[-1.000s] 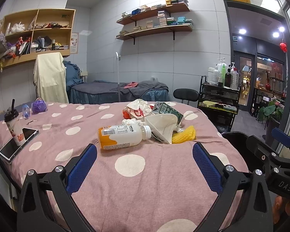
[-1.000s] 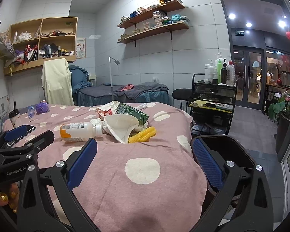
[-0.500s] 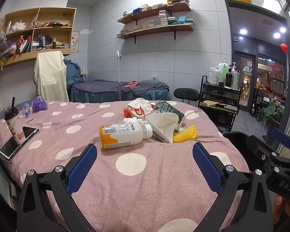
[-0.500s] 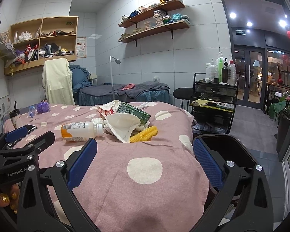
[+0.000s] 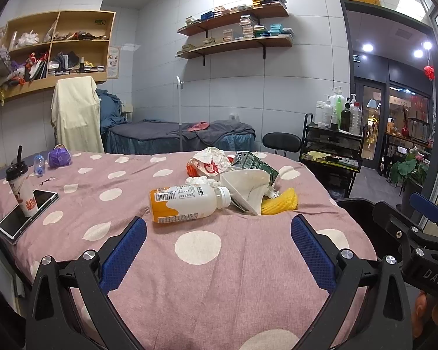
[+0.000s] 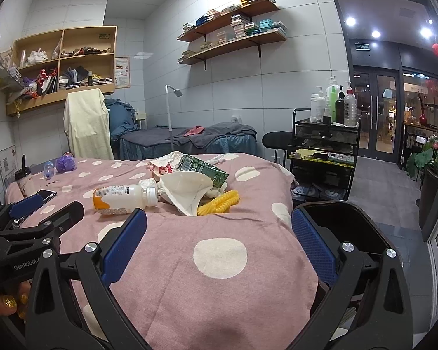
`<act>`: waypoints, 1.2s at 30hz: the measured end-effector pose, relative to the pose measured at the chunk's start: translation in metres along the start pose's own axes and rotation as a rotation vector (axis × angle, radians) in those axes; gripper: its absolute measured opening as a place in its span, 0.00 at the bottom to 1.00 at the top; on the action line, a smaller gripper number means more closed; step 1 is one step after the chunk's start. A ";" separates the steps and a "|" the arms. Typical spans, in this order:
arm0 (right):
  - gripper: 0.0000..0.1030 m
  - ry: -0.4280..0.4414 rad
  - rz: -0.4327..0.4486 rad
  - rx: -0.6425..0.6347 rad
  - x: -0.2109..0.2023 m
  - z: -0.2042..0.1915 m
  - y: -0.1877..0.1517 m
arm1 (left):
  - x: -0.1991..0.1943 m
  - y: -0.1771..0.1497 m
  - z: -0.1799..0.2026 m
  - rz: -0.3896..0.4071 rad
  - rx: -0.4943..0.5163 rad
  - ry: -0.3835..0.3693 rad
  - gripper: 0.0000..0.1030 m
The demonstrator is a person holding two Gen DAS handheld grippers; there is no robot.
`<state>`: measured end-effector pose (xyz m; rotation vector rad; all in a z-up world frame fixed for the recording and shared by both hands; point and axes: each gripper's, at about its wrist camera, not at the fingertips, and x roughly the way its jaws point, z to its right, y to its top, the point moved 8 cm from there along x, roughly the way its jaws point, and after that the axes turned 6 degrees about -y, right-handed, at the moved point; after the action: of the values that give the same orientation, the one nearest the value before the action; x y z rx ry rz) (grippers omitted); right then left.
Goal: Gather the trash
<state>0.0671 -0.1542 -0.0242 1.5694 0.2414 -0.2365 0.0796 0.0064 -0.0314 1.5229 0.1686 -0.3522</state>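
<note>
Both held low over the near edge of the bed: left gripper point(image 5: 218, 234) wide and empty, squarely facing the drink bottle point(image 5: 187, 203) lying crosswise ahead, cap rightward against the wrapper heap point(image 5: 242, 175); right gripper point(image 6: 219, 234) likewise wide, offset rightward beside the black bin point(image 6: 335, 218).

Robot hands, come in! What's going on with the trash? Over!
Left gripper open, empty. Right gripper open, empty. Bottle lying beside trash pile on bed, untouched. Nothing in the way.
</note>
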 end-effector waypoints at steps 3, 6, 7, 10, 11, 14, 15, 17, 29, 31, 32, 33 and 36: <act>0.95 0.002 -0.001 -0.004 0.000 -0.001 0.000 | 0.000 0.000 -0.001 -0.001 -0.004 0.001 0.94; 0.95 0.004 -0.003 0.000 0.000 -0.001 0.000 | 0.000 0.001 -0.001 0.001 -0.005 0.001 0.94; 0.95 0.005 -0.004 0.001 0.001 -0.002 0.000 | 0.000 0.001 -0.001 0.000 -0.004 0.000 0.94; 0.95 0.003 0.000 -0.003 0.000 -0.002 0.000 | 0.000 0.001 -0.001 0.001 -0.005 0.001 0.94; 0.95 0.003 0.001 -0.004 0.000 -0.003 0.000 | -0.001 0.001 -0.001 0.001 -0.006 0.001 0.94; 0.95 0.006 -0.001 -0.004 0.000 -0.003 0.000 | 0.000 0.001 -0.001 0.000 -0.006 0.001 0.94; 0.95 0.007 -0.001 -0.004 0.000 -0.003 -0.001 | 0.000 0.001 -0.001 -0.001 -0.006 0.001 0.94; 0.95 0.008 -0.001 -0.004 0.000 -0.004 0.000 | -0.001 0.001 -0.001 0.002 -0.005 0.001 0.94; 0.95 0.012 -0.005 -0.001 -0.001 -0.005 0.000 | 0.000 0.001 -0.001 -0.001 -0.007 0.004 0.94; 0.95 0.013 -0.008 0.001 -0.002 -0.005 -0.001 | -0.001 0.001 -0.001 -0.002 -0.009 0.004 0.94; 0.95 0.013 -0.009 0.001 -0.001 -0.004 -0.001 | -0.001 0.002 -0.001 -0.002 -0.009 0.004 0.94; 0.95 0.014 -0.010 0.001 -0.001 -0.004 -0.001 | 0.000 0.002 -0.001 -0.004 -0.009 0.004 0.94; 0.95 0.013 -0.011 -0.001 -0.001 -0.004 -0.001 | 0.000 0.001 -0.001 -0.003 -0.008 0.004 0.94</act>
<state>0.0659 -0.1501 -0.0250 1.5695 0.2604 -0.2352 0.0798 0.0076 -0.0301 1.5158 0.1759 -0.3504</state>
